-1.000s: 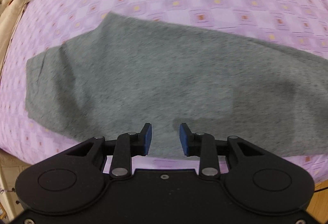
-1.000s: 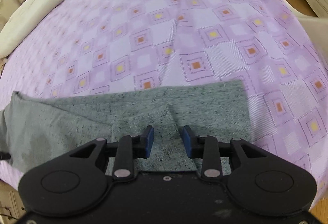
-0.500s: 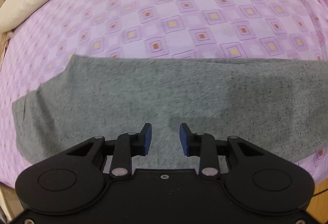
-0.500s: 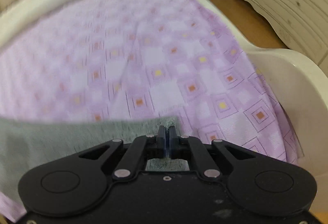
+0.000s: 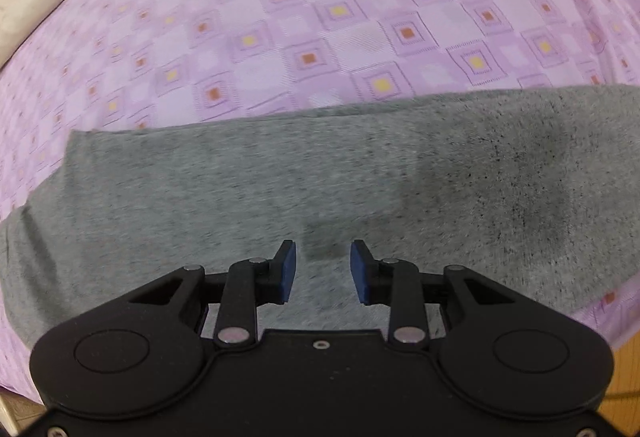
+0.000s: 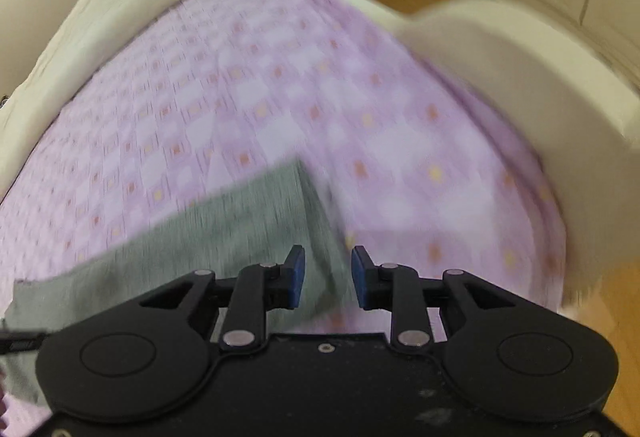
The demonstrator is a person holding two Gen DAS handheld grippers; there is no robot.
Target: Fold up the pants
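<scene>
Grey pants [image 5: 280, 189] lay flat in a long band across the purple patterned bedspread [image 5: 340, 17], ready for another fold. The left gripper [image 5: 322, 271] hovered above them, jaws partly apart and empty. The right gripper [image 6: 327, 277], clamped shut half a second earlier, was opening at the cloth's end (apparently released, though blur obscured contact).

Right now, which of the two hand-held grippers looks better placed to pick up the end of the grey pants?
Probably the right hand-held gripper: its jaws are opening right over the pants' end edge. The left hand-held gripper hangs open over the middle of the fabric.
</scene>
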